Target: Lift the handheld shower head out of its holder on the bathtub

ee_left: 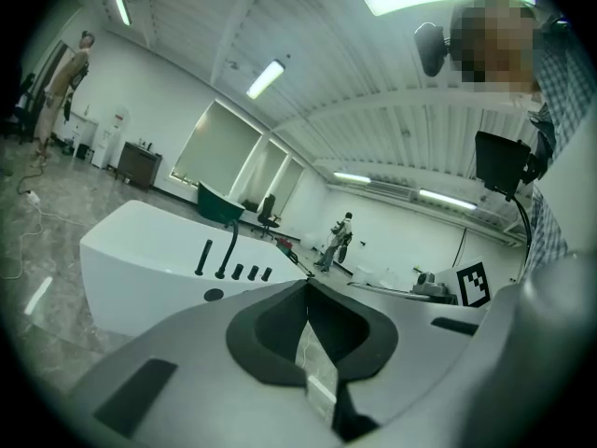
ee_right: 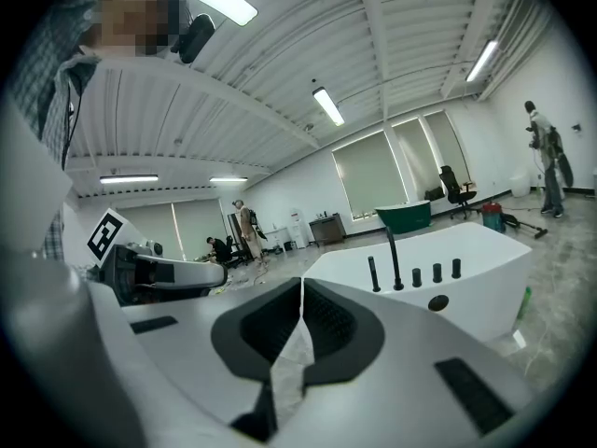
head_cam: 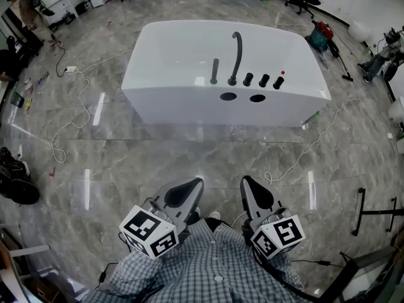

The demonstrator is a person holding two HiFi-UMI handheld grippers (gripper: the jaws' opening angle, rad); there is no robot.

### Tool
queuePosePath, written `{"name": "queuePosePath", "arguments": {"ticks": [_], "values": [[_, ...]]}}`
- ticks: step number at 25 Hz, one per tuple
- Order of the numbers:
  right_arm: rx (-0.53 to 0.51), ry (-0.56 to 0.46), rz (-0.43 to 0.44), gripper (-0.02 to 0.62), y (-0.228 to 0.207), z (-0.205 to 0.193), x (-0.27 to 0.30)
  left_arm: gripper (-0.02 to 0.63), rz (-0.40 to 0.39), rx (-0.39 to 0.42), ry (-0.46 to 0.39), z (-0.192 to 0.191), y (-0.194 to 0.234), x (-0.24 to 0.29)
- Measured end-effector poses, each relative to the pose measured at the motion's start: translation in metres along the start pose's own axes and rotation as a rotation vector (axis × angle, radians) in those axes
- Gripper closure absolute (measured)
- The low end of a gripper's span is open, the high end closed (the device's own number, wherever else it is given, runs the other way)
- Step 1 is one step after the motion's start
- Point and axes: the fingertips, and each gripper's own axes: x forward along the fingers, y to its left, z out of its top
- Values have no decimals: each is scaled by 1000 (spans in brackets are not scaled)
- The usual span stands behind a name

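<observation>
Left tool (head_cam: pixel 197 183) and right tool (head_cam: pixel 247 180) both pressed together, empty; handheld shower head (head_cam: pixel 214 71) stands upright on bathtub (head_cam: pixel 164 49) deck, well apart at 12 o'clock, left marginally nearer.

All three views toward far bathtub (head_cam: pixel 189 100)
</observation>
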Motion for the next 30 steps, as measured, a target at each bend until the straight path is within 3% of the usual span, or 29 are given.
{"name": "queuePosePath", "arguments": {"ticks": [12, 21, 30], "values": [[27, -3, 6, 577, -23, -6, -27, 604, 71, 4, -16, -7, -13, 3], [27, -1, -5, 577, -40, -9, -45, 604, 75, 1, -16, -16, -30, 15], [-8, 20, -33, 577, -63, -11, -24, 604, 63, -7, -14, -11, -6, 40]]}}
